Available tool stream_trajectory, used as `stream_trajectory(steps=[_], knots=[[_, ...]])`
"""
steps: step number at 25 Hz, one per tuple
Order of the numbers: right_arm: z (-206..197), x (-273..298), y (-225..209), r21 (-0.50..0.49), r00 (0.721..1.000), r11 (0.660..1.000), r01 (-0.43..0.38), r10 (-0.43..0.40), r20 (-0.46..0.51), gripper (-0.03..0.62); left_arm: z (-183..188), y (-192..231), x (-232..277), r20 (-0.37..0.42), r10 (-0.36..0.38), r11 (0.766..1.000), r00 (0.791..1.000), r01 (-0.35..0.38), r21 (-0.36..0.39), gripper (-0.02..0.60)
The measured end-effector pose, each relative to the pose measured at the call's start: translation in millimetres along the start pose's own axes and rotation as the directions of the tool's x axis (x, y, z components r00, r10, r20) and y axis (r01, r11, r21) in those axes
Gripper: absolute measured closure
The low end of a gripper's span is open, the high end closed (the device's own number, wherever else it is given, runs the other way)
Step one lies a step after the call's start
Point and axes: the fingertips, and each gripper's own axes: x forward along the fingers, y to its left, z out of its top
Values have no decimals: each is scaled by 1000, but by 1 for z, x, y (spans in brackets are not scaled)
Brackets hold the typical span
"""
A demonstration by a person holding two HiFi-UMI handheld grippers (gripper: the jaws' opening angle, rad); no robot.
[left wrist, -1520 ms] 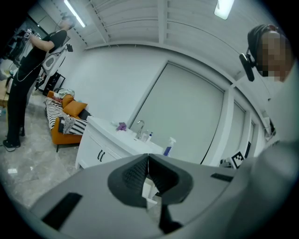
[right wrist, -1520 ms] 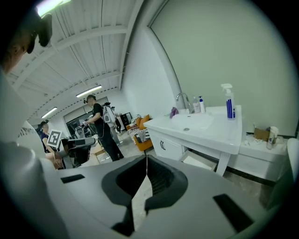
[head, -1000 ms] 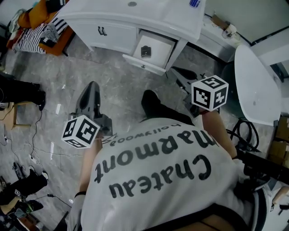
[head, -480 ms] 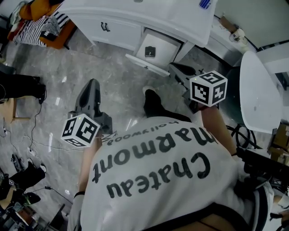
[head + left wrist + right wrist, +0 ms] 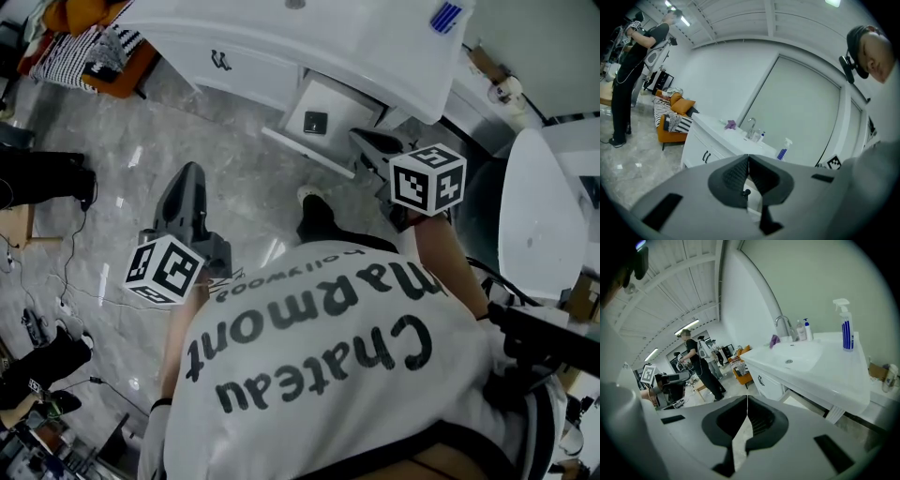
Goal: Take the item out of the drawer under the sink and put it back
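The white sink cabinet (image 5: 281,37) runs along the top of the head view. Its drawer (image 5: 349,103) under the sink stands pulled out. A small dark square item (image 5: 316,121) lies on the drawer's floor. My right gripper (image 5: 361,141) is shut and holds nothing; it hovers just right of the drawer's front corner, above the floor. My left gripper (image 5: 190,174) is also shut and empty, over the grey floor well left of the drawer. In the right gripper view the jaws (image 5: 747,400) meet, with the sink (image 5: 797,357) ahead. The left gripper's jaws (image 5: 748,157) meet too.
A blue-striped spray bottle (image 5: 445,17) stands on the counter's right end. A white rounded fixture (image 5: 530,202) is at the right. An orange sofa with a striped cloth (image 5: 84,52) sits at the far left. Cables (image 5: 56,272) lie on the floor. A person (image 5: 628,70) stands beyond the sofa.
The cabinet and open drawer have come nearer and lower in the head view. My right gripper has moved up close to the drawer. Both grippers stay shut.
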Motion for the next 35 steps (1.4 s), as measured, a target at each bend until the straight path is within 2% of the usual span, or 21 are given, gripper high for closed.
stream_trajectory(steps=[8,13,19,23,29,35], knots=[[16,38,-29,22,999,999,-37,38,-22,582,-3,11,40,-37,24,999,999,-24,21,572],[5,67,-46,34,994,997,-67,69,-83,582,-17,19,59,-80,53,998,995,-51,27,572],[-19,107,-65,-1,982,996,-84,82,-170,582,-38,37,71,-121,98,995,988,-94,39,572],[-38,128,-81,42,974,996,-81,88,-207,582,-52,46,79,-155,144,990,977,-141,32,572],[-59,153,-103,61,955,995,-77,91,-281,582,-69,62,88,-216,214,977,953,-205,67,572],[-77,169,-111,46,932,996,-82,93,-349,580,-75,74,85,-202,273,961,941,-278,4,572]])
